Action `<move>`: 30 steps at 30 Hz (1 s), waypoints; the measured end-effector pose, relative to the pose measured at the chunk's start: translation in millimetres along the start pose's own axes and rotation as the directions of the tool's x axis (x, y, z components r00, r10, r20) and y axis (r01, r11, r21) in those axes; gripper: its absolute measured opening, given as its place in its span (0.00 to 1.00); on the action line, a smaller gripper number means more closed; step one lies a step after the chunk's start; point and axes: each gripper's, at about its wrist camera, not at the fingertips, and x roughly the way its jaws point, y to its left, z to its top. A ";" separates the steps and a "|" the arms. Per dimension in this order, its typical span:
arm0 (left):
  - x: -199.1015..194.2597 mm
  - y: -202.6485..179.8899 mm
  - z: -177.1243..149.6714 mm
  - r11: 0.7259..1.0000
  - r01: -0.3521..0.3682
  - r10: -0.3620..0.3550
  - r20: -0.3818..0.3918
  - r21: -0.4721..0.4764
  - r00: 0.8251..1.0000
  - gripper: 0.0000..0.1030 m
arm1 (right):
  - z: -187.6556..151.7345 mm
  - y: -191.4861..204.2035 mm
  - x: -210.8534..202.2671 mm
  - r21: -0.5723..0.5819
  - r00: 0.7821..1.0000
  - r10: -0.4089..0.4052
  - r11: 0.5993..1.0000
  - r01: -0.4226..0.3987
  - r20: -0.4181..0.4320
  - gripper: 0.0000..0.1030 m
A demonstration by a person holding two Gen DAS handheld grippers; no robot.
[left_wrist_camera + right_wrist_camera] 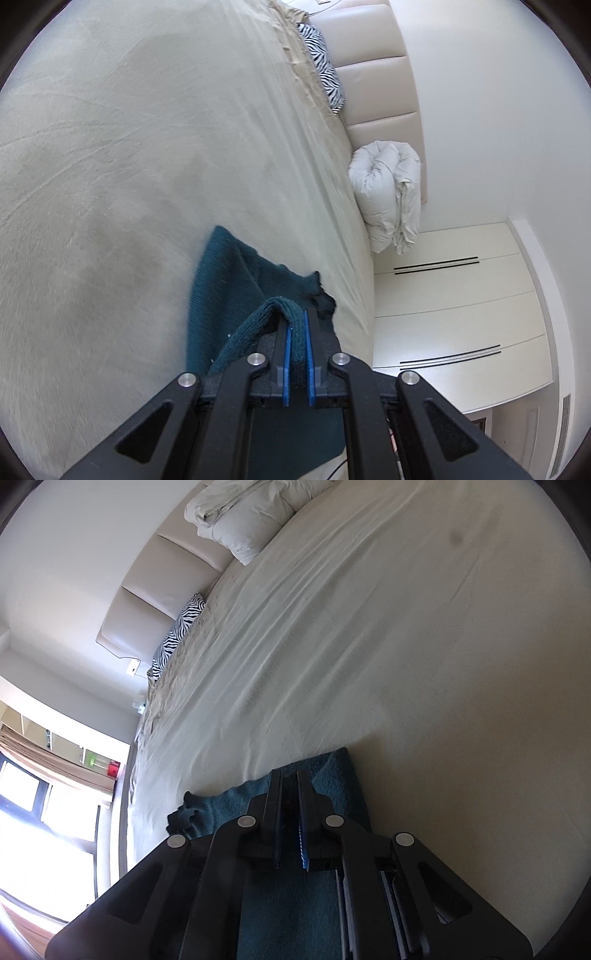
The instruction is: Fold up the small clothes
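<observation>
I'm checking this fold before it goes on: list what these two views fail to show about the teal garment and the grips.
- Teal knit garment, left wrist view: its near part is hidden under the left gripper; what kind of garment it is cannot be told.
- Right wrist view: the right gripper covers most of the garment; the pinched fabric sits in shadow.
- Neither view shows the other gripper.
- Bed: blurred nearby.
</observation>
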 end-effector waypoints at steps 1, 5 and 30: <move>2.3 1.7 0.7 1.000 -0.015 0.015 0.001 0.003 1.000 0.07 | 1.8 -0.9 6.0 0.006 1.000 -0.002 1.000 0.002 -0.002 0.07; 7.5 4.2 3.4 0.999 -0.041 0.041 0.014 0.013 0.999 0.58 | 11.4 -2.7 25.9 0.016 0.999 -0.041 0.999 0.041 -0.004 0.10; -48.2 1.3 -108.4 0.927 -0.260 0.255 0.054 0.271 0.966 0.57 | -95.2 8.2 -43.5 -0.395 0.976 -0.217 0.899 0.190 -0.024 0.46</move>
